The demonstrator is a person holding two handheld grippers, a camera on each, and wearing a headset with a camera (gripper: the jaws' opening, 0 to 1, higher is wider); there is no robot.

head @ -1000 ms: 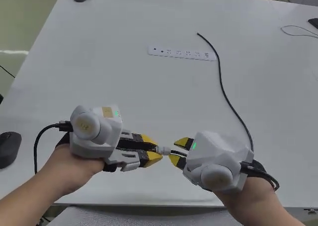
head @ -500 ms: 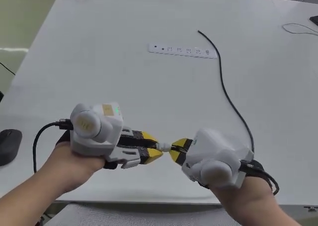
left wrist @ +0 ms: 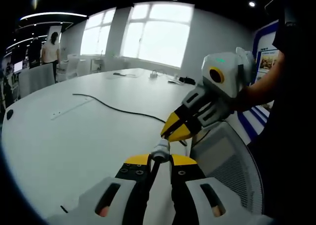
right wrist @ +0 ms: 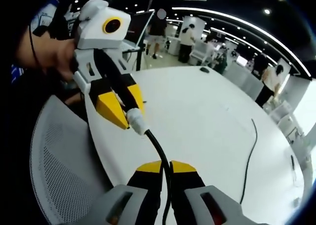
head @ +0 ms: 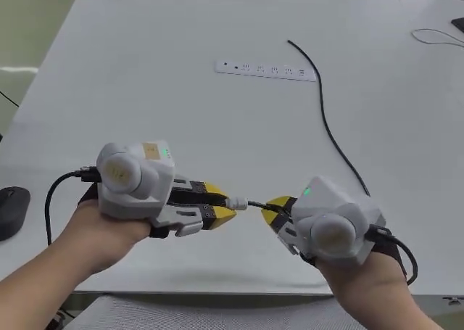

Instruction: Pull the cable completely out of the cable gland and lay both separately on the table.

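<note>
We see the cable gland [head: 235, 201], a small white fitting, pinched at the tips of the left gripper [head: 230, 207] and lying roughly level in the air over the near edge of the table. The cable [head: 258, 205], thin and black, comes out of the gland's right end and runs in a short, nearly straight stretch into the closed jaws of the right gripper [head: 275, 210].

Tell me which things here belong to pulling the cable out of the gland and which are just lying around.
In the job:
small white plastic cable gland, clamped in the left tongs
thin black cable running from it, clamped in the right tongs

Lying about:
long white power strip
loose black cord
black computer mouse at the left edge
</note>
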